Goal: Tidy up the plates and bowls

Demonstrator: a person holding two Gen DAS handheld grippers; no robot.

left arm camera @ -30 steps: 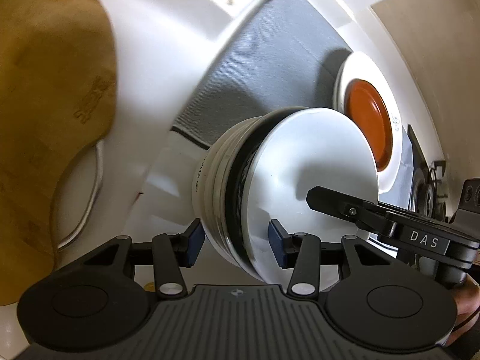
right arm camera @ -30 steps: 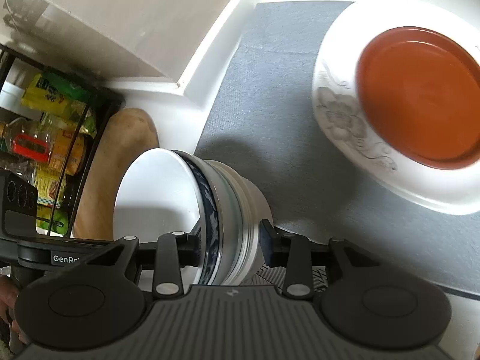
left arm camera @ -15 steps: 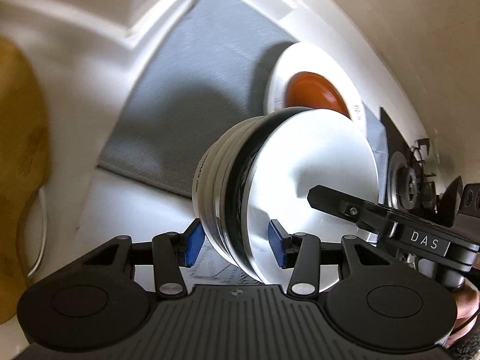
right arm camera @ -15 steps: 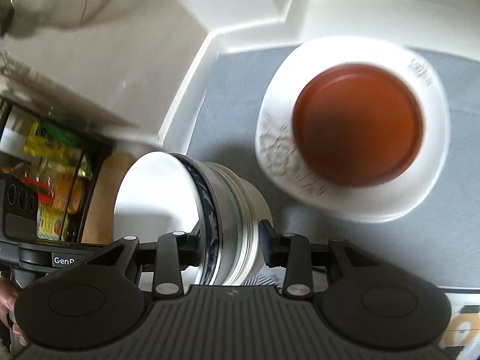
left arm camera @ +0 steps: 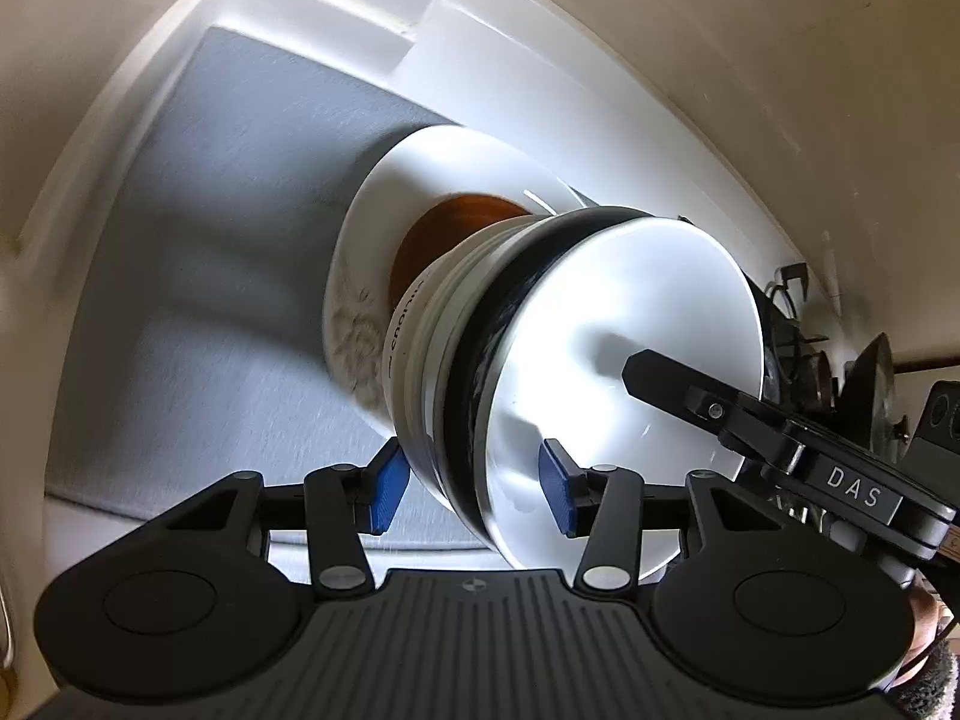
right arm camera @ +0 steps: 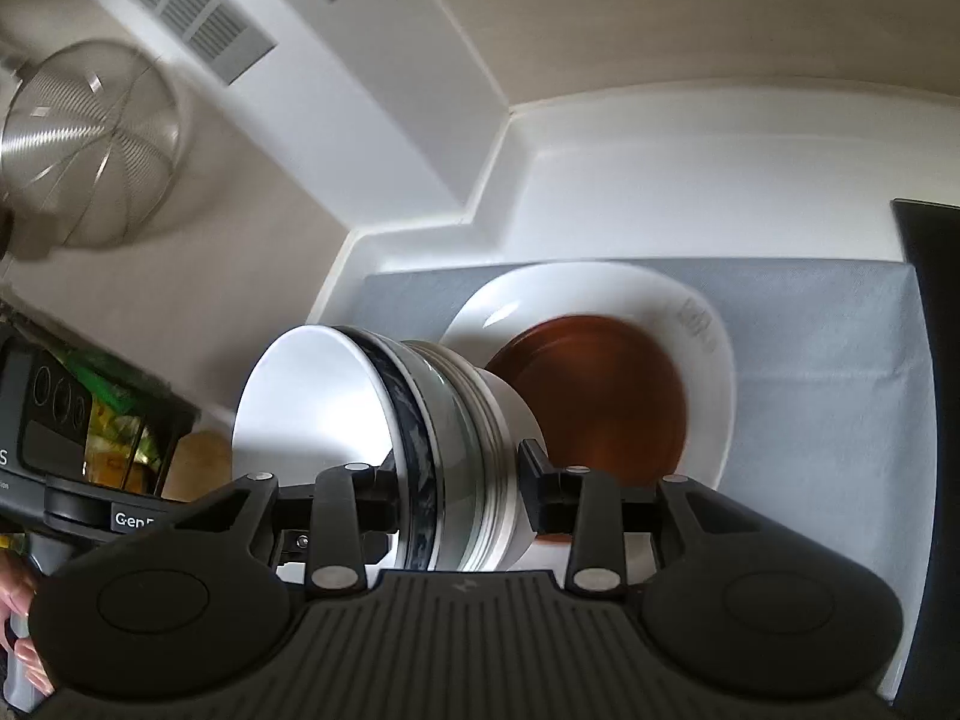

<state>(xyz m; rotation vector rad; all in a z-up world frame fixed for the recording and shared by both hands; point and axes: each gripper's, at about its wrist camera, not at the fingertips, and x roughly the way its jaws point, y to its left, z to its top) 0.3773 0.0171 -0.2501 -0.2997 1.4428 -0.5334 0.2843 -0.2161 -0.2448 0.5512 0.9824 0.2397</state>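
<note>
Carrying a nested stack of bowls [left arm camera: 540,372] toward the plates is the step in hand, by my reading. Both grippers pinch the stack's rim from opposite sides: the left gripper [left arm camera: 474,489] has its blue-padded fingers [left arm camera: 387,489] closed across the rims, and the right gripper [right arm camera: 459,489] clamps the same stack [right arm camera: 420,438] with one finger inside the top bowl and one outside. The stack hangs on its side in the air, its base turned toward the brown plate [right arm camera: 606,396], which lies on a larger white plate [right arm camera: 714,360] on the grey mat [right arm camera: 828,372] on the desk.

Next, I judge, the stack must be tipped upright and lowered centred onto the brown plate, both grips letting go only once it rests.

"DAS" can be read on the right gripper's body in the left view, and "Gen…", cut off, on the left gripper's in the right view. Printing on the lowest bowl's foot is too blurred to read.
</note>
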